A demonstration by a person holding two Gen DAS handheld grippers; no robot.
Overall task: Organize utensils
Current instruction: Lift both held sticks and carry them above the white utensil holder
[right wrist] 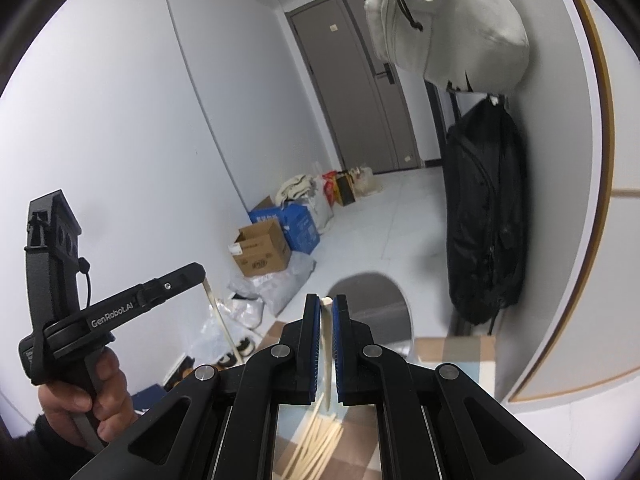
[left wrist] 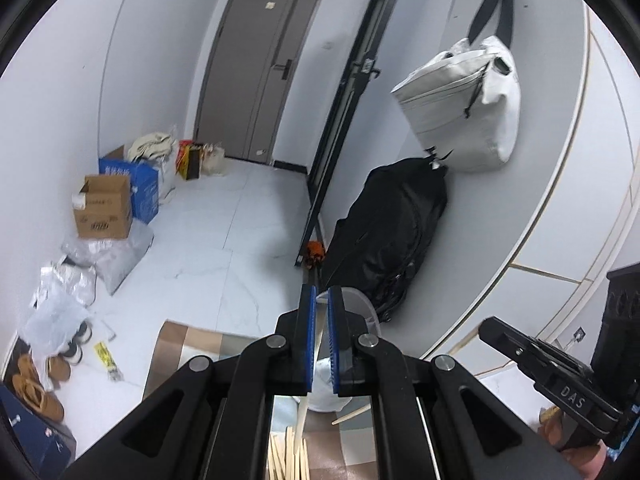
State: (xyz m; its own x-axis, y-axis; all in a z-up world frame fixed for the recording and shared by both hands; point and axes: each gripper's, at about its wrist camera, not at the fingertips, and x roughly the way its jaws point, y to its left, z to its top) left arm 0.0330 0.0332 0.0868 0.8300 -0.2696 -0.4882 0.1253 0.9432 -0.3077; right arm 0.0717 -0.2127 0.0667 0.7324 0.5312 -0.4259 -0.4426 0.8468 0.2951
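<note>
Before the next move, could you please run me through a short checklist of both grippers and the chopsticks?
1. Left gripper shut on a chopstick: ok, the stick runs between the blue pads.
2. Right gripper shut on a chopstick: ok, its tip shows at the jaws' front.
3. Each gripper holds one stick only: ok, as far as both wrist views show.
4. Loose chopsticks remain on the checked table below: ok, a pile is left.
5. Grippers apart from each other: ok, a gap shows in both views.
6. Container for the held sticks: cannot tell; a grey bin stands beyond the table, its purpose unclear.
</note>
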